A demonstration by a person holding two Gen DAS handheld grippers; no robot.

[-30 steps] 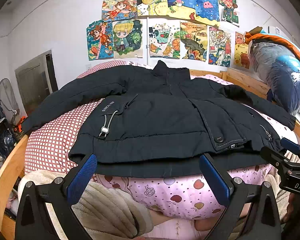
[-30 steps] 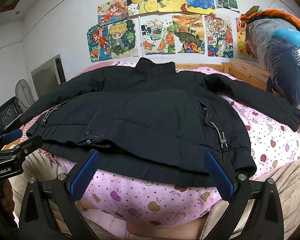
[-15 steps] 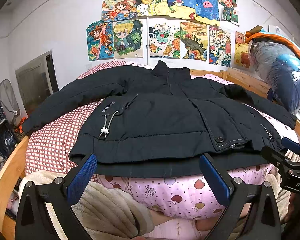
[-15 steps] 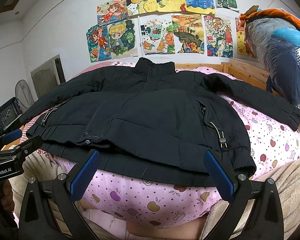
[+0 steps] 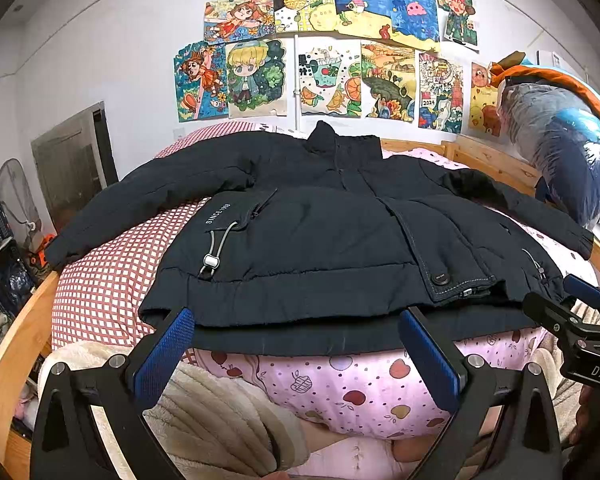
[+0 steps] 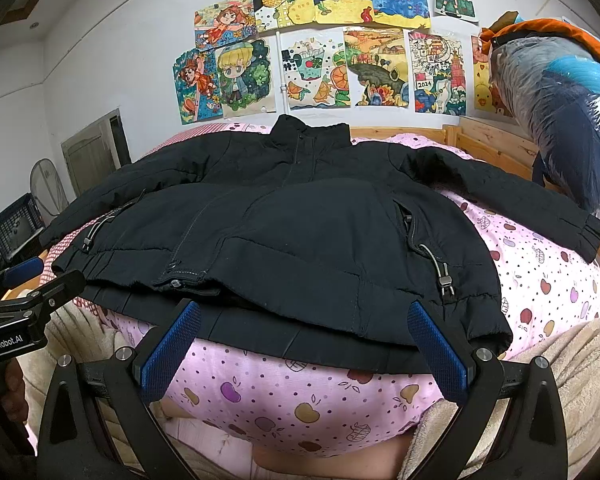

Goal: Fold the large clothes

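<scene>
Left hand-held gripper (image 5: 296, 354): edged very slightly lower and nearer the hem of the black padded jacket (image 5: 320, 236).
Right hand-held gripper (image 6: 302, 348): barely shifted, a touch closer.

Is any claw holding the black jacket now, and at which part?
Nothing is held. The left claw and the right claw are both open, just short of the hem of the jacket.

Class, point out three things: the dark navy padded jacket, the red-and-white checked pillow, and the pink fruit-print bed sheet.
Dark navy padded jacket (image 5: 324, 236): left wrist view, front panel.
Red-and-white checked pillow (image 5: 108, 276): left wrist view, bare top surface.
Pink fruit-print bed sheet (image 6: 300, 396): right wrist view, near edge below the hem.
</scene>
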